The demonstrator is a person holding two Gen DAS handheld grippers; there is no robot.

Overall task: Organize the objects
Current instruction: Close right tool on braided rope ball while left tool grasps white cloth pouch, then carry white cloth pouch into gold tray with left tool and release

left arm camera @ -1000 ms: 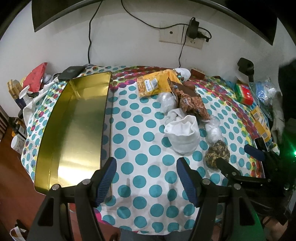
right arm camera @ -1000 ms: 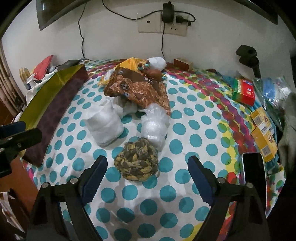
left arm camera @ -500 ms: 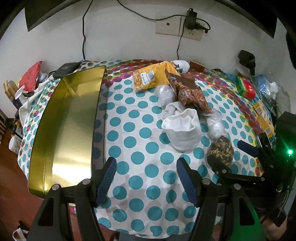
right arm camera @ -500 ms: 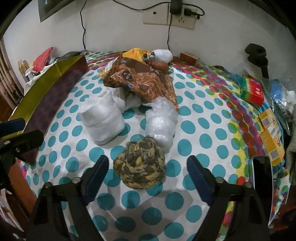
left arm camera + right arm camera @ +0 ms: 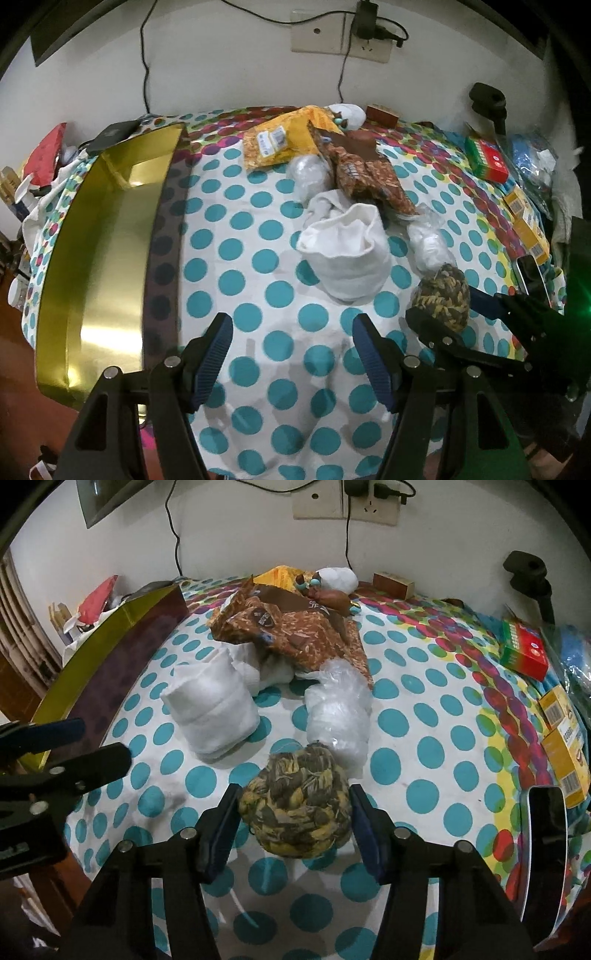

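Right gripper (image 5: 293,814) jaws closing around braided ball (image 5: 295,805), plastic-wrapped bundle (image 5: 340,716) touching behind, white cloth roll (image 5: 210,710) leftward; left gripper (image 5: 291,354) jaws apart, empty over bare dotted cloth (image 5: 258,258) beside gold tray (image 5: 103,258).

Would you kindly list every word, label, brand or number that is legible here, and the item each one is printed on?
None can be read with confidence.
Yellow snack bag: white barcode label, print too small.
Brown snack packet: dark logo badge and light lettering, blurred.
Green and red box: a white round mark, illegible.
Yellow cartons: barcodes and digits, too small to make out.
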